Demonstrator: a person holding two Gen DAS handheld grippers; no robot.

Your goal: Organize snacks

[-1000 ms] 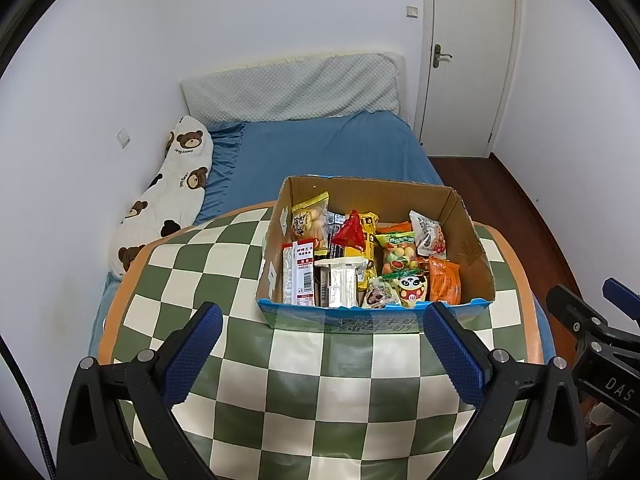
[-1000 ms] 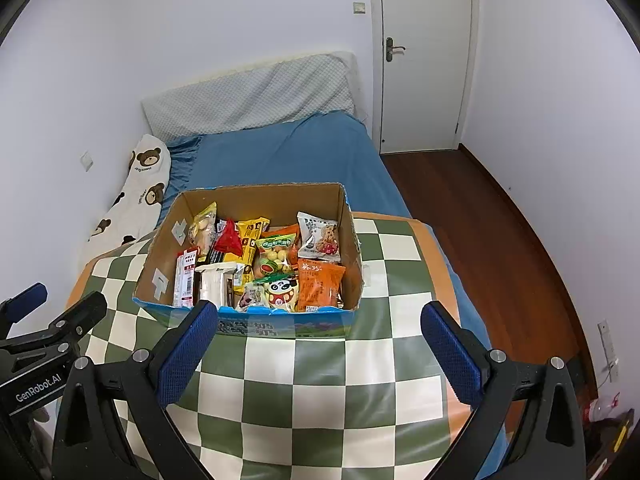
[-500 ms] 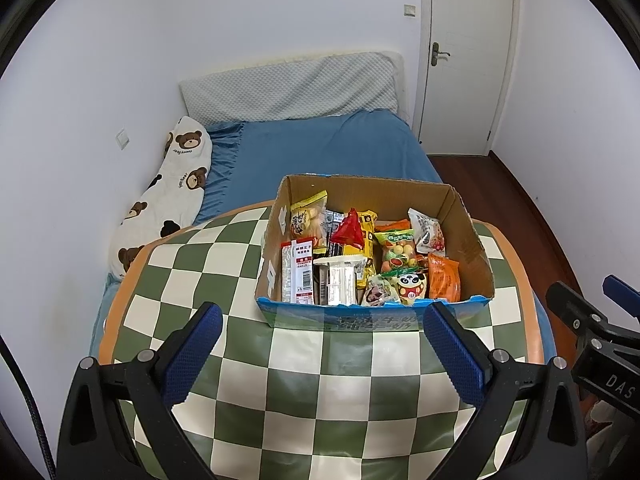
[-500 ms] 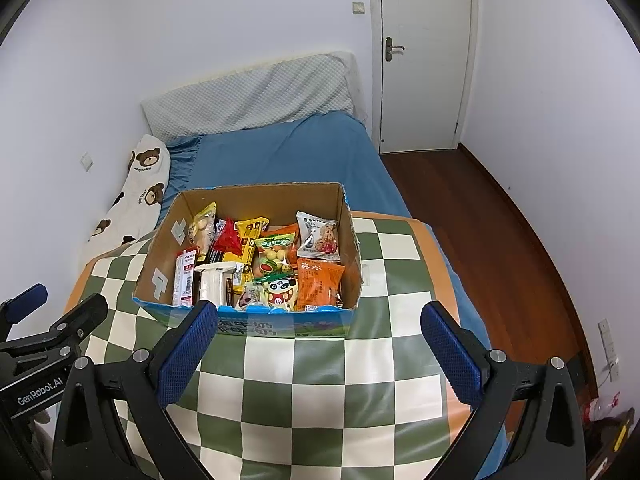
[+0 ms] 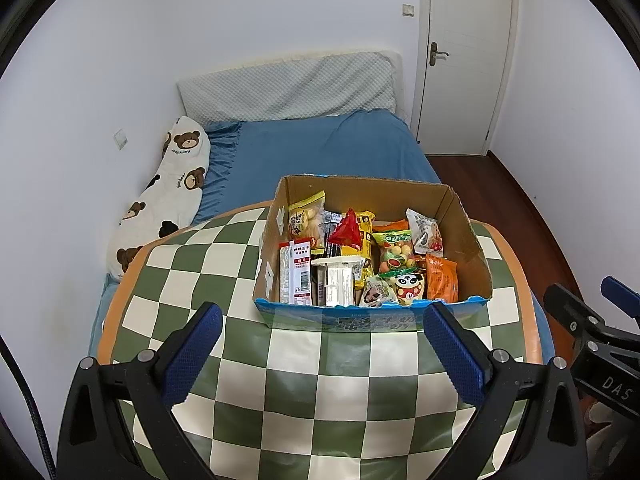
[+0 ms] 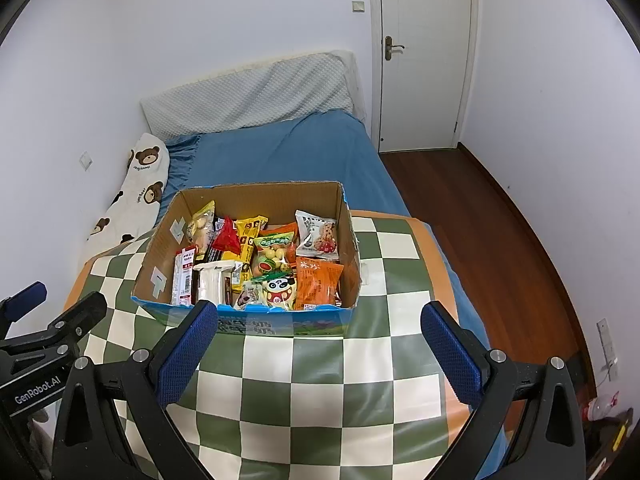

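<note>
Looking at 2 wide-open claws, nothing held: left claw (image 5: 318, 344) and right claw (image 6: 320, 342) both hang above the near part of the table (image 5: 320, 392), short of the box (image 5: 372, 318).

Snacks (image 5: 360, 256) are all in the cardboard box, dead ahead of the left claw and ahead, slightly left, of the right claw. Packs stand on edge, crammed side by side.

Handling, my read:
- Packs look light, soft and crinkly; film probably slippery.
- Puffed bags like the orange pack (image 6: 318, 282) and the panda pack (image 6: 280, 292) could crush or pop, so a gentle squeeze.
- Best hold is the top seam or upper edge sticking up, pull straight up. Tight packing may drag a neighbour along.
- White-red pack (image 5: 300, 276) at the left end looks flatter and stiffer, easier pinch.
- Box itself is thin cardboard, likely slides if bumped.

Surface: round table under a green-white checked cloth, looks glossy, so packs may skate when laid down.

Room: bed (image 5: 320, 152) with blue sheet just beyond the box, bear-print pillow (image 5: 172, 200) at left, white door (image 6: 424, 52) and wood floor (image 6: 480, 220) at right.
</note>
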